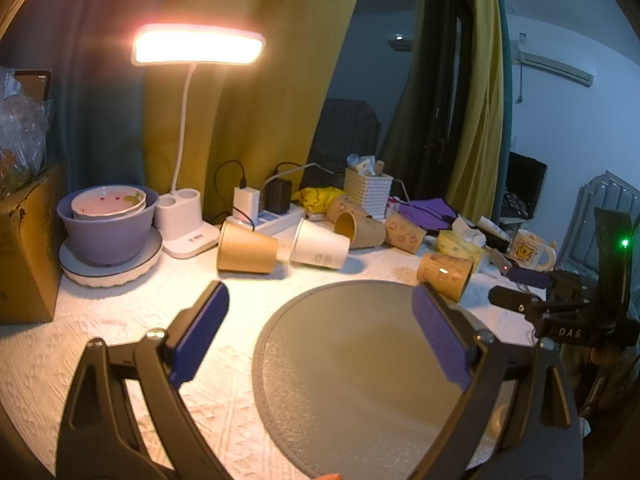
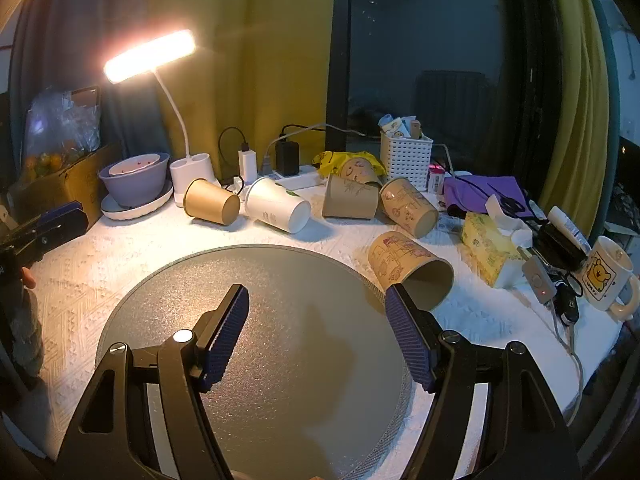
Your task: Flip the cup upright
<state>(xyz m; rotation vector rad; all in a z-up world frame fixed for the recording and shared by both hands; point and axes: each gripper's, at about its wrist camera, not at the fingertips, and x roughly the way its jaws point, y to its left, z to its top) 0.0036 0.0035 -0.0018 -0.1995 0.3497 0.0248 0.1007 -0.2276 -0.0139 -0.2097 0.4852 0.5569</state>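
Several paper cups lie on their sides on the white cloth behind a round grey mat (image 2: 280,320). The nearest, a printed tan cup (image 2: 408,268), lies at the mat's right edge with its mouth toward me; it also shows in the left wrist view (image 1: 444,274). A plain brown cup (image 2: 210,202) and a white cup (image 2: 276,210) lie further back, also in the left wrist view as the brown cup (image 1: 246,250) and white cup (image 1: 320,246). My left gripper (image 1: 320,296) is open and empty over the mat (image 1: 352,360). My right gripper (image 2: 316,300) is open and empty, its right finger just before the printed cup.
A lit desk lamp (image 2: 150,54), a purple bowl on a plate (image 2: 134,184), a power strip with chargers (image 2: 288,174), a white basket (image 2: 404,158), a tissue box (image 2: 488,248) and a bear mug (image 2: 606,274) ring the table. A cardboard box (image 1: 24,248) stands at left.
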